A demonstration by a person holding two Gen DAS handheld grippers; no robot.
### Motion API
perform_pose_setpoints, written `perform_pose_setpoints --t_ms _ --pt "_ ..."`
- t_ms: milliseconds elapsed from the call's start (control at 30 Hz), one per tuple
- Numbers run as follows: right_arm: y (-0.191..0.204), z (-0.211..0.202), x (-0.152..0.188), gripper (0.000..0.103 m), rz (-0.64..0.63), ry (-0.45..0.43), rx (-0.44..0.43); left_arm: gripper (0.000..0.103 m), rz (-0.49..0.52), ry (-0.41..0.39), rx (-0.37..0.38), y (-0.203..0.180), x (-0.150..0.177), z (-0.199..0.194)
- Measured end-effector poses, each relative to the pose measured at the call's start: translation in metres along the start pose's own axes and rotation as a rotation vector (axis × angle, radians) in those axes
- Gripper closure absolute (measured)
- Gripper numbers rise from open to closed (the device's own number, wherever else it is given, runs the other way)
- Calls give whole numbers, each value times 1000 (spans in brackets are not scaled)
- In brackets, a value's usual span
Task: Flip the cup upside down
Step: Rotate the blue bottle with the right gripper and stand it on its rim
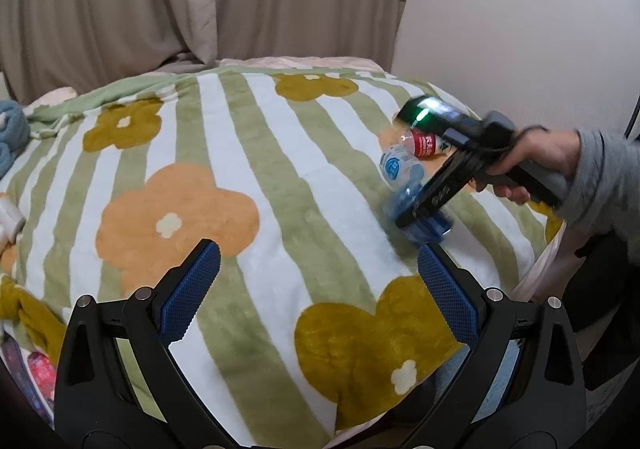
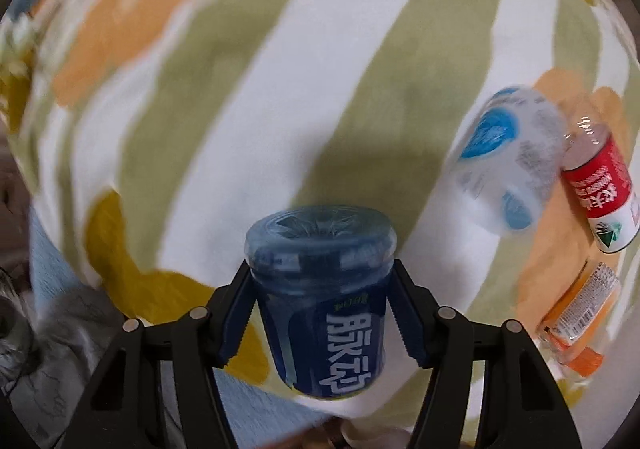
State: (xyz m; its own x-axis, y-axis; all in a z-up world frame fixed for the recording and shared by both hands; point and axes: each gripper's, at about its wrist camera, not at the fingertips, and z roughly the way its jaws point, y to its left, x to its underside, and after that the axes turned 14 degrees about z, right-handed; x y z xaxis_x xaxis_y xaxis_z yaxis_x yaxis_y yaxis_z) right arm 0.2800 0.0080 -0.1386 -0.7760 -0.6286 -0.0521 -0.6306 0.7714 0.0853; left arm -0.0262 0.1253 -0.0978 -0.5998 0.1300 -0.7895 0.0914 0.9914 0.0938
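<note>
The cup is a clear blue plastic bottle-shaped container (image 2: 320,289) with white characters on its label. My right gripper (image 2: 320,269) is shut on it, one finger on each side, its base pointing away from the camera over the blanket. In the left wrist view the blue container (image 1: 420,217) shows blurred under the right gripper (image 1: 424,205), held by a hand at the right. My left gripper (image 1: 316,261) is open and empty, low over the flowered blanket (image 1: 240,169).
Beside the cup lie a clear bottle with a blue label (image 2: 508,157), a red-labelled bottle (image 2: 600,189) and an orange-labelled bottle (image 2: 580,313). Beige curtains (image 1: 160,1) and a white wall (image 1: 520,9) stand behind the bed. A blue towel (image 1: 12,137) lies at the far left.
</note>
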Motion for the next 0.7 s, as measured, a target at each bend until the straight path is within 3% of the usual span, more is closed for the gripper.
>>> perform_pose_setpoints --t_ms 67,100,167,267,333,433,533,700 --pt "-9 -29 12 43 29 -178 -80 4 -9 -19 0 0 -1 1" --pt "-12 -42 26 43 29 -310 -99 4 -13 -28 0 -1 -2 1" --pt "-16 -54 54 43 57 -510 -94 4 -18 -43 2 -3 -5 3" --pt "-19 -37 94 43 138 -673 -166 4 -7 -53 -6 -10 -8 5" --pt "-9 -9 106 43 178 -776 -169 4 -1 -59 -16 -14 -9 4" --pt "-1 9 126 43 193 -853 -93 4 0 -59 -21 -19 -8 6" --pt "4 18 129 43 193 -869 -108 4 1 -52 -22 -24 -9 8" --pt "6 41 147 43 173 -874 -57 4 5 -49 -16 -31 -11 11"
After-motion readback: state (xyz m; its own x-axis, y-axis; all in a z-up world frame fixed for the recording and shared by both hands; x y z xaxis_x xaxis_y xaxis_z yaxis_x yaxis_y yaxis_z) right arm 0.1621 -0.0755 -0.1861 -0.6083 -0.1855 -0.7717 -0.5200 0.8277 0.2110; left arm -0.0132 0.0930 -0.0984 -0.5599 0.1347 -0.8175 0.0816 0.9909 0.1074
